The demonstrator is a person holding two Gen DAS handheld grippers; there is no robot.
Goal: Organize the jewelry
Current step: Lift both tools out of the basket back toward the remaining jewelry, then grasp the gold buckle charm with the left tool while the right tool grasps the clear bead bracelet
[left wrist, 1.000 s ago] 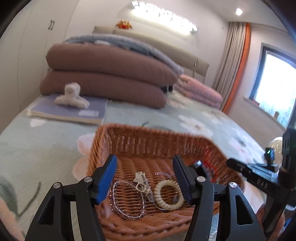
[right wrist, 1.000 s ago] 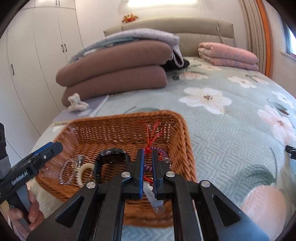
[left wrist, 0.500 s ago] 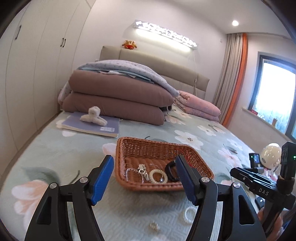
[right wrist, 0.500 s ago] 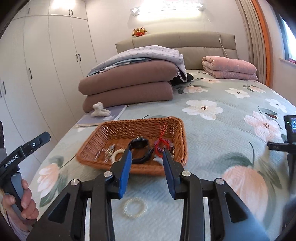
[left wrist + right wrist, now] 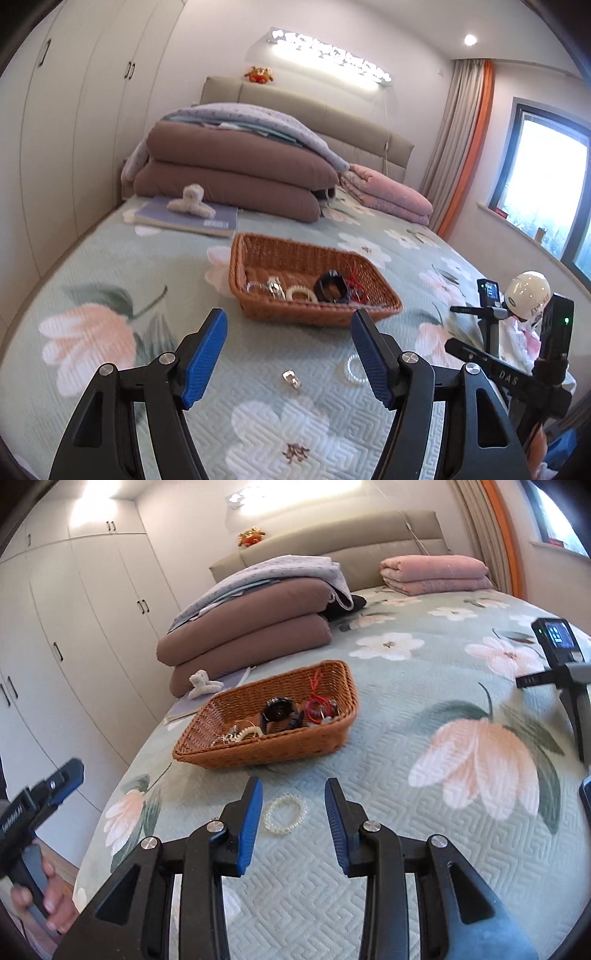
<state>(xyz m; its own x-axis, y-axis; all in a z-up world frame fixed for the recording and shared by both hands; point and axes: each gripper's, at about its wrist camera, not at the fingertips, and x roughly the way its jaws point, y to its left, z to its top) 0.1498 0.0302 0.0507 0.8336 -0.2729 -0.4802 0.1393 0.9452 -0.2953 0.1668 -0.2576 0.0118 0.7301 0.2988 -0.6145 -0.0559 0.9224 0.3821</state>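
Four fingers, one basket, one bracelet

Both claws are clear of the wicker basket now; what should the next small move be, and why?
Probably lower the right claw onto the white beaded bracelet on the floral bedspread. Its jaws stand open and empty, already framing the bracelet, which lies outside the brown wicker basket where the other jewelry sits. A small silver piece ahead of the open left claw could follow.

Bright wall lamp, window glare, fisheye edges.
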